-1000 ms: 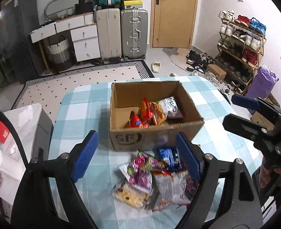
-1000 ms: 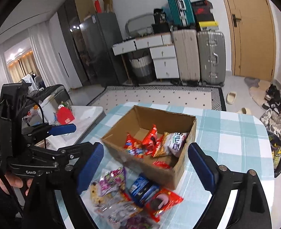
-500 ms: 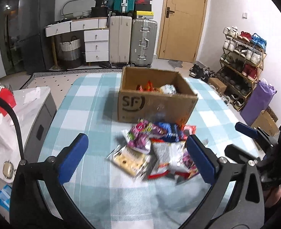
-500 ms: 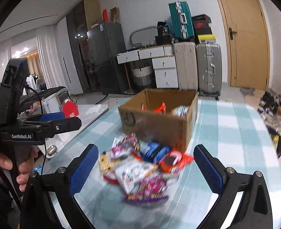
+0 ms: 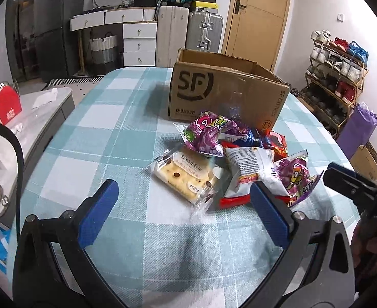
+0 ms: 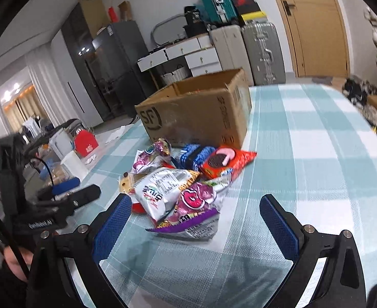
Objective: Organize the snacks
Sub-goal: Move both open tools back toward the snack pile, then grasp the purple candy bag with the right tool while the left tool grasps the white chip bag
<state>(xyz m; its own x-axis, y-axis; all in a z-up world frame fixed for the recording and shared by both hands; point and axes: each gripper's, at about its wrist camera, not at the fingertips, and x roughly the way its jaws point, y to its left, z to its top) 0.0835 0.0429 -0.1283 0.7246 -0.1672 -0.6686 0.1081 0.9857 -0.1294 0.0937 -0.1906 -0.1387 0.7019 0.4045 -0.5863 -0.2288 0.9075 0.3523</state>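
A pile of snack packets lies on the checked tablecloth in front of an open cardboard box (image 5: 224,95) (image 6: 201,110). In the left wrist view a clear-wrapped biscuit pack (image 5: 186,174) is nearest, with a purple candy bag (image 5: 206,133), a white chip bag (image 5: 250,169) and a second purple bag (image 5: 296,174) behind. My left gripper (image 5: 186,213) is open, low over the table, just short of the biscuit pack. My right gripper (image 6: 196,223) is open too, its blue pads either side of the purple bag (image 6: 193,205) without touching. A red cookie bag (image 6: 224,161) and a blue packet (image 6: 196,156) lie by the box.
The table's left edge borders a grey side table (image 5: 34,128) with a red box (image 5: 7,107). Suitcases (image 5: 204,33), drawers and a door stand behind; a shoe rack (image 5: 334,77) is at the right. Bare cloth (image 6: 316,154) spreads right of the pile.
Both grippers have sunk from above the box to near table height and opened wider. The box's inside is now hidden behind its front wall, and the pile looms closer.
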